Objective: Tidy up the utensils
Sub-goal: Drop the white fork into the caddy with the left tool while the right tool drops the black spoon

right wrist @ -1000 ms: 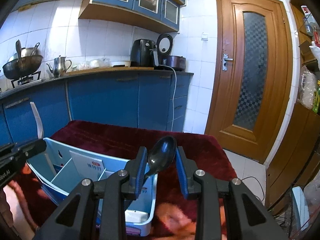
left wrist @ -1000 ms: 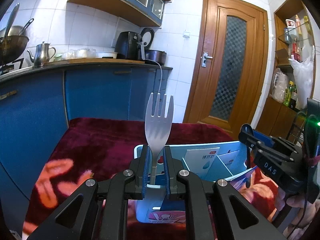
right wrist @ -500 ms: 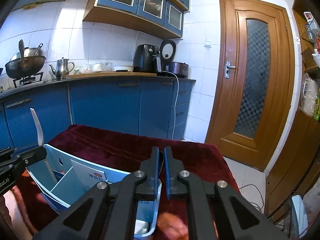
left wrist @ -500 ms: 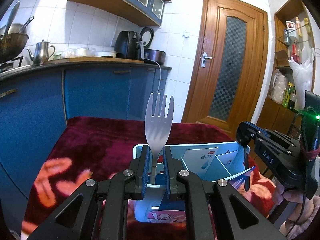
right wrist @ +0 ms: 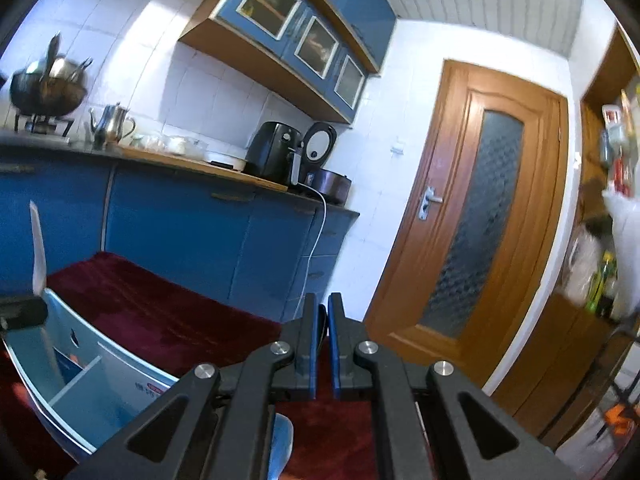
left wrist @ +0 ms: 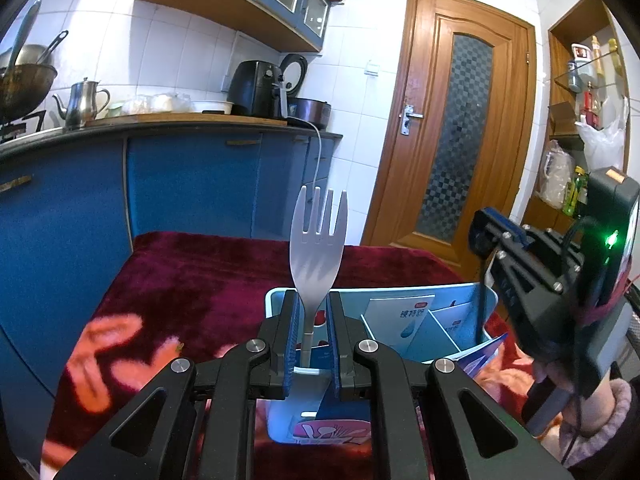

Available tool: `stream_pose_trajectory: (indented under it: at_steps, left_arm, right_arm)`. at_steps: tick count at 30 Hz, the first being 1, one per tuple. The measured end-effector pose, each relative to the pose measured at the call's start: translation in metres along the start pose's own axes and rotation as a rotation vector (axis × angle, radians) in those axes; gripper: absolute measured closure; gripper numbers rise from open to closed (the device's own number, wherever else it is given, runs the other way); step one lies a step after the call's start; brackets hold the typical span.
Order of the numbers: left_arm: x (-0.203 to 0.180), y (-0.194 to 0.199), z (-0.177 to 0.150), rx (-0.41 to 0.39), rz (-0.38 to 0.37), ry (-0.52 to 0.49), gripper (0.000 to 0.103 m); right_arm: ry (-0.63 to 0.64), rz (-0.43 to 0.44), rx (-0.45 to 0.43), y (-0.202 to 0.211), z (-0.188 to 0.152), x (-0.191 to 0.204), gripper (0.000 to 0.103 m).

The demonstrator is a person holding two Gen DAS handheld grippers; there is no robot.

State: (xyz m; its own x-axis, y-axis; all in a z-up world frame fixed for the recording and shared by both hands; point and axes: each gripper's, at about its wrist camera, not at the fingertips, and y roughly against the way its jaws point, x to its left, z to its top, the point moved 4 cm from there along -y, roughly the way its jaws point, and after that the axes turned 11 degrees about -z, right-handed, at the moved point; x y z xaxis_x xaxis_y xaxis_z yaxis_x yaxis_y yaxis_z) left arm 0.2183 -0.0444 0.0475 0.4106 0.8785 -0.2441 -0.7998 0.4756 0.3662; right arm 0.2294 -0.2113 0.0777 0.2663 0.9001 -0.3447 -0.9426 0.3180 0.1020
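**Fork poised over the organizer**

My left tool [left wrist: 311, 320] gripped the fork [left wrist: 317, 248] upright, tines up, just above the blue organizer [left wrist: 460, 328] on the desk. My right tool [right wrist: 323, 344] was nearly clenched; whether it held anything I couldn't tell. I judged a straight descent into one compartment best, clear of dividers.

Fork [left wrist: 317, 252] matt grey plastic; organizer box [left wrist: 456, 300] smooth light-blue plastic; tablecloth [left wrist: 200, 276] plush maroon cloth; door [left wrist: 452, 128] glossy wood.
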Motion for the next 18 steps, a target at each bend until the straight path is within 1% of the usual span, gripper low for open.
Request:
stream_pose_trajectory:
  at_steps: [2, 5, 7, 10, 12, 18]
  left_arm:
    - [-0.001, 0.0, 0.0, 0.001, -0.004, -0.002, 0.088]
    - [-0.003, 0.001, 0.0, 0.008, -0.009, -0.002, 0.084]
    - [-0.005, 0.003, 0.0, 0.014, -0.014, -0.004, 0.082]
    - [-0.011, 0.01, 0.001, 0.013, -0.02, -0.018, 0.077]
    - [-0.016, 0.016, 0.002, 0.009, -0.021, -0.028, 0.074]
    - [-0.025, 0.037, 0.002, 0.028, -0.032, -0.033, 0.072]
  right_arm:
    - [0.004, 0.026, 0.009, 0.001, -0.003, 0.004, 0.097]
    - [-0.058, 0.113, 0.062, 0.005, -0.009, 0.001, 0.095]
    - [-0.114, 0.151, 0.084, 0.01, -0.009, -0.005, 0.088]
    - [-0.198, 0.206, 0.111, 0.019, -0.007, -0.018, 0.084]
    - [-0.221, 0.219, 0.114, 0.026, -0.006, -0.025, 0.084]
    - [-0.255, 0.251, 0.126, 0.053, -0.002, -0.041, 0.083]
